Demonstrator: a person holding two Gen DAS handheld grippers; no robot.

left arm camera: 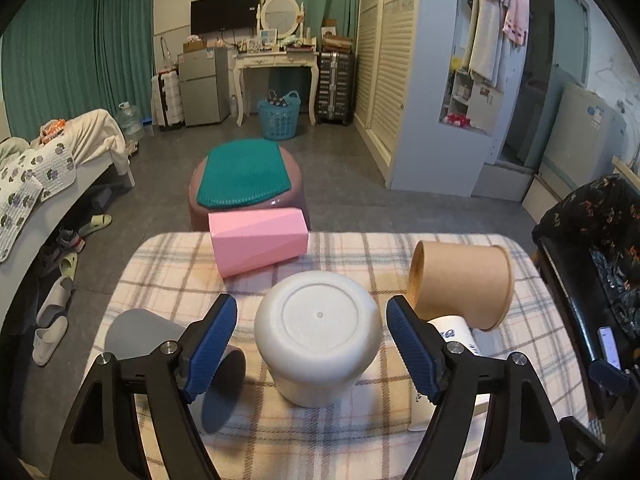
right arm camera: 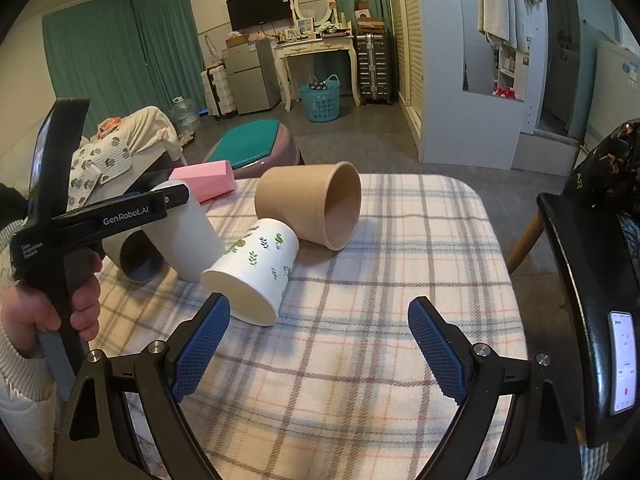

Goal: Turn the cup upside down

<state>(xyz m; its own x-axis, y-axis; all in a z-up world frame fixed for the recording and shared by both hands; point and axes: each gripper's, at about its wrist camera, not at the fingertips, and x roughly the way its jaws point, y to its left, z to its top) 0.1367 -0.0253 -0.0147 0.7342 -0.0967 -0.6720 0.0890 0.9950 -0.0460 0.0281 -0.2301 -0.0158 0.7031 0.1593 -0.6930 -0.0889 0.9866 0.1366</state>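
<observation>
Standing inverted between the released left hand-held gripper's [left arm camera: 312, 334] pads, untouched: white cup [left arm camera: 318, 336].

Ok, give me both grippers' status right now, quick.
Left gripper: open, fingers either side of the upside-down white cup, not clamped on it.
Right gripper: open, holding nothing, above the plaid tablecloth.

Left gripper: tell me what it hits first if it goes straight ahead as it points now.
Most likely the white cup, standing bottom-up on the plaid cloth. It sits centred between the open jaws of the left gripper, with a gap either side. How far ahead is unclear.
</observation>
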